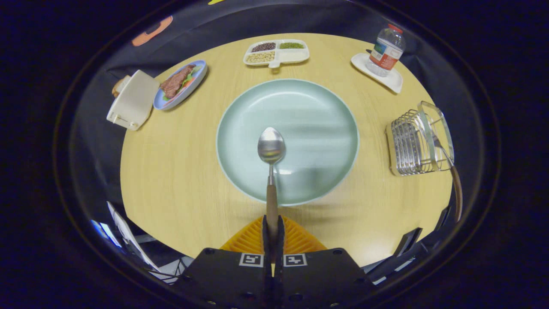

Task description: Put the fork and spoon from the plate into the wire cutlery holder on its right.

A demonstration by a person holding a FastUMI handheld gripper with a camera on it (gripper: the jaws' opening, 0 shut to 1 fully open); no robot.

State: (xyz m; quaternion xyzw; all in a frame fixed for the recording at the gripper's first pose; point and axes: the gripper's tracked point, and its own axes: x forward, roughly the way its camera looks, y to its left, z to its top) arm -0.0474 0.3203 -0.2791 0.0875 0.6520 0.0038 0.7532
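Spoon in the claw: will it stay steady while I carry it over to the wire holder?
Probably stiff: the spoon juts straight out past the claw without sagging. Both fingers pinch only the end of its wooden handle, so the metal bowl may swing or droop. The smooth handle could slip if jolted.

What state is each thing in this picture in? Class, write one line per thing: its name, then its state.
tongs: shut on the spoon's wooden handle.
spoon: held, bowl out over the plate.
plate: bare, no cutlery lying on it.
fork: already in the holder, handle leaning out.
wire cutlery holder: upright right of the plate, holding the fork.
water bottle: capped, standing on a white dish.
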